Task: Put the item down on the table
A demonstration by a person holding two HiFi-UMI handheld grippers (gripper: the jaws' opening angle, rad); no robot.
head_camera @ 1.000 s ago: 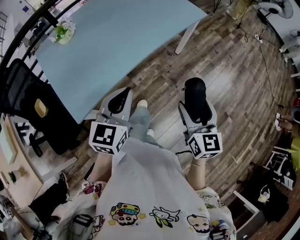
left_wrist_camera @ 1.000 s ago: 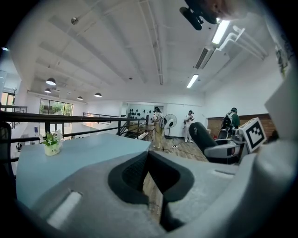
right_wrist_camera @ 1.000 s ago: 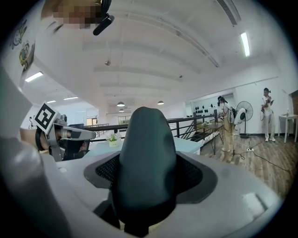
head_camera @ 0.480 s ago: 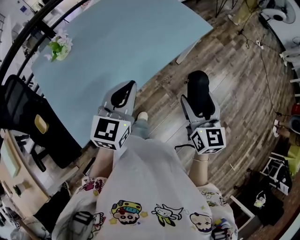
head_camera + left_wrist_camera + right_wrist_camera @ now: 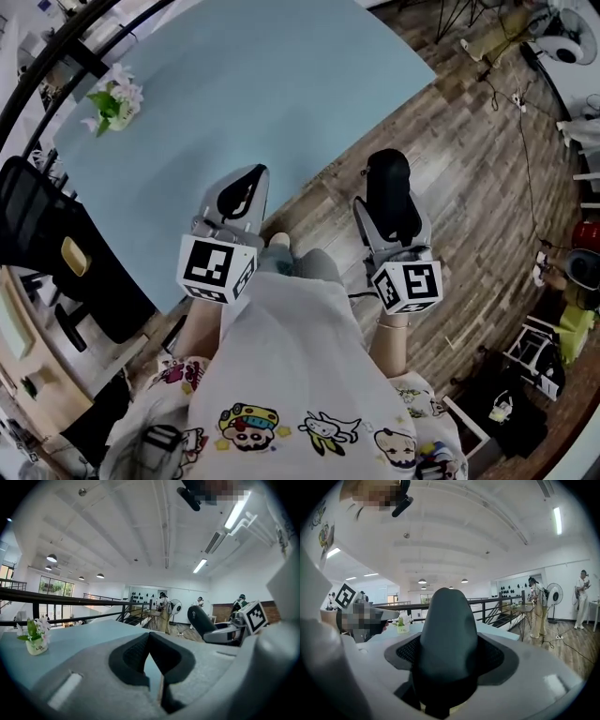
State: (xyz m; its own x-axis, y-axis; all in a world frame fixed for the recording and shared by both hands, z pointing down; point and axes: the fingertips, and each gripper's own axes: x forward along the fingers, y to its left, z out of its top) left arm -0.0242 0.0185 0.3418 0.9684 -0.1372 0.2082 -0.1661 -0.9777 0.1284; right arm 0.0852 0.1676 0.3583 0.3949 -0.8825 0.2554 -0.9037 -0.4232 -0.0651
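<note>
My right gripper (image 5: 390, 214) is shut on a dark, rounded, elongated item (image 5: 388, 190) that sticks out forward past the jaws, above the wooden floor just off the table's near edge. In the right gripper view the dark item (image 5: 447, 634) fills the middle between the black pads (image 5: 490, 656). My left gripper (image 5: 246, 183) hangs over the near edge of the light blue table (image 5: 234, 84); its jaws meet at the tips with nothing between them (image 5: 149, 637). The left gripper view also shows the item (image 5: 200, 619) at the right.
A small pot of white flowers (image 5: 112, 97) stands at the table's far left. A black chair (image 5: 47, 239) is left of the table. Cables and a fan (image 5: 562, 23) lie on the wooden floor (image 5: 469, 178) at the right. People stand far behind.
The person has stepped closer to the table. Both grippers have come nearer its edge, and the left one now reaches over it. The right gripper's hold on the item is unchanged.
</note>
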